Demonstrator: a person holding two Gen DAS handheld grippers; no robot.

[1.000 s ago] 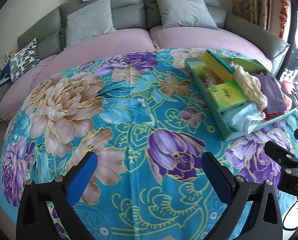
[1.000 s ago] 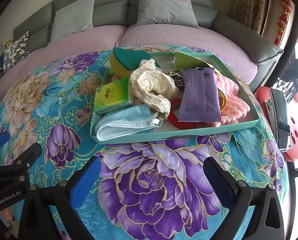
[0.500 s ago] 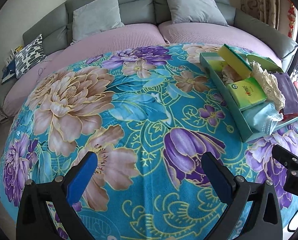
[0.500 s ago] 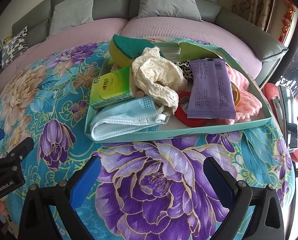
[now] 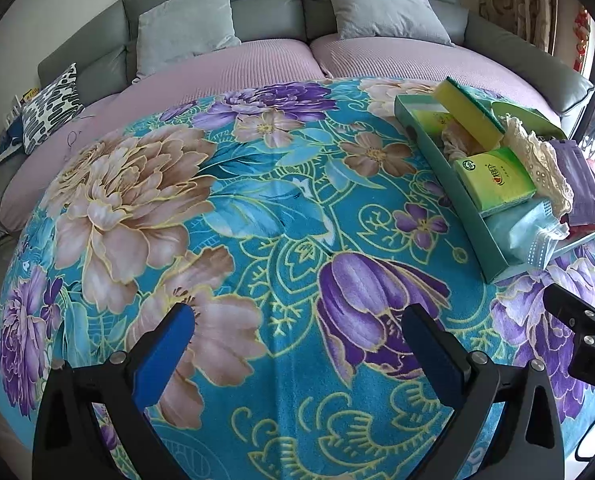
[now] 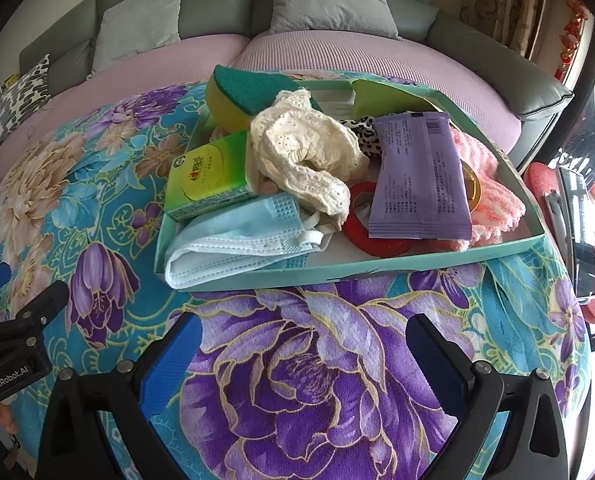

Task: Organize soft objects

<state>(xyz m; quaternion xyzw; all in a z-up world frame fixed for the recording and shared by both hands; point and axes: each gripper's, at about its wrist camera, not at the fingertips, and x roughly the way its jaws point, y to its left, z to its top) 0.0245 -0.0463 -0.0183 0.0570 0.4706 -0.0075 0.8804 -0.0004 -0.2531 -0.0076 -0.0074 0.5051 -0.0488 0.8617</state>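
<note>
Tape half under purple packet

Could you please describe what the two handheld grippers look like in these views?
Both are alike: the left gripper and right gripper each have a black, angular frame with silver screw heads and two fingers faced with blue pads. White "GenRobot.AI" lettering marks the left one's side.

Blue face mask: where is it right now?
In the right wrist view the face mask lies at the tray's near left corner, drooping over its rim, just below the green tissue pack and cream lace cloth.
</note>
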